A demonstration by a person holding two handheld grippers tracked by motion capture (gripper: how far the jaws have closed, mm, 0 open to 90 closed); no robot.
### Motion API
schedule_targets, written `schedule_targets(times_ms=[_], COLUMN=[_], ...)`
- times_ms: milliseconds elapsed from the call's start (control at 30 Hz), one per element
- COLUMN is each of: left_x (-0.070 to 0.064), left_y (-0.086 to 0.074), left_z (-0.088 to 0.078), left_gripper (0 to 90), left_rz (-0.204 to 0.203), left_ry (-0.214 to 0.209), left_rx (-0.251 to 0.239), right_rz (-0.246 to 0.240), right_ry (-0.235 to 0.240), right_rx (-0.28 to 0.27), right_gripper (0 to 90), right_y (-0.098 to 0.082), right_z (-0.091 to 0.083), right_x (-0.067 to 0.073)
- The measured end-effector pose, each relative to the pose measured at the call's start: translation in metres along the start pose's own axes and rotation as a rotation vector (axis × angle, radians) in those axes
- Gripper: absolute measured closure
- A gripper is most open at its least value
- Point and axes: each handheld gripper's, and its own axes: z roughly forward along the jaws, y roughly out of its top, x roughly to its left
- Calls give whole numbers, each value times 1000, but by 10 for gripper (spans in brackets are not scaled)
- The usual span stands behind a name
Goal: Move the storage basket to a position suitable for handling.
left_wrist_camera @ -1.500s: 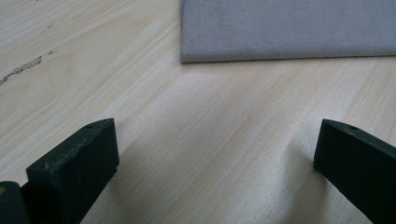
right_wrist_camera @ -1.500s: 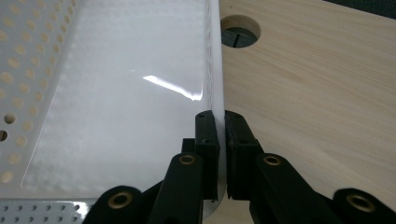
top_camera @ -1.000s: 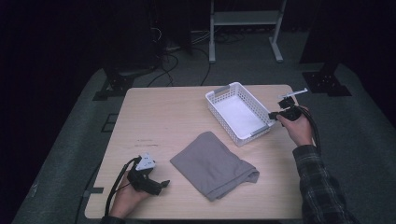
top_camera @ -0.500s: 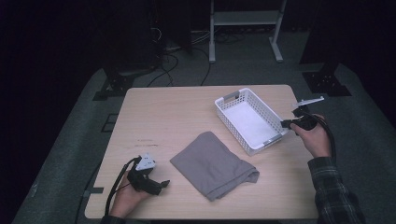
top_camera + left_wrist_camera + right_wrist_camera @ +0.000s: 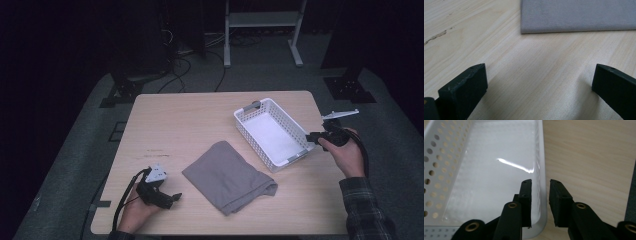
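The right gripper [image 5: 540,202] had black jaws with flat rectangular pads, brass-coloured rivets at the linkage joints and a grey three-cornered plate on top. The left gripper [image 5: 172,198] was black too, trailing a looped black cable. A dark plaid sleeve [image 5: 367,210] covered the right forearm.

You are working in a dim recording lab: a pale wooden table [image 5: 200,120] is sitting on grey carpet [image 5: 85,150], with black cables [image 5: 180,65] and white metal stand legs [image 5: 260,35] trailing behind

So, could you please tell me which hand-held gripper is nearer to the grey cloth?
Left. The left hand-held gripper sits just beside the grey cloth; the right hand-held gripper straddles the white basket wall.
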Motion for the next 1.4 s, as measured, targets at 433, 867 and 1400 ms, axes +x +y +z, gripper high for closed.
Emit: schedule_targets(times_ms=[433,867,1400], left_x=[0,0,0], left_y=[0,0,0], left_z=[0,0,0], left_gripper=[0,0,0], left_rz=[0,1,6], left_ry=[-1,-1,1], left_rx=[3,4,4], right_rz=[-59,-134,-168], right_ry=[28,166,178], right_rx=[-44,-31,26], right_gripper=[679,661,771], right_y=[12,21,21], right_z=[-7,17,44], right_x=[48,116,139])
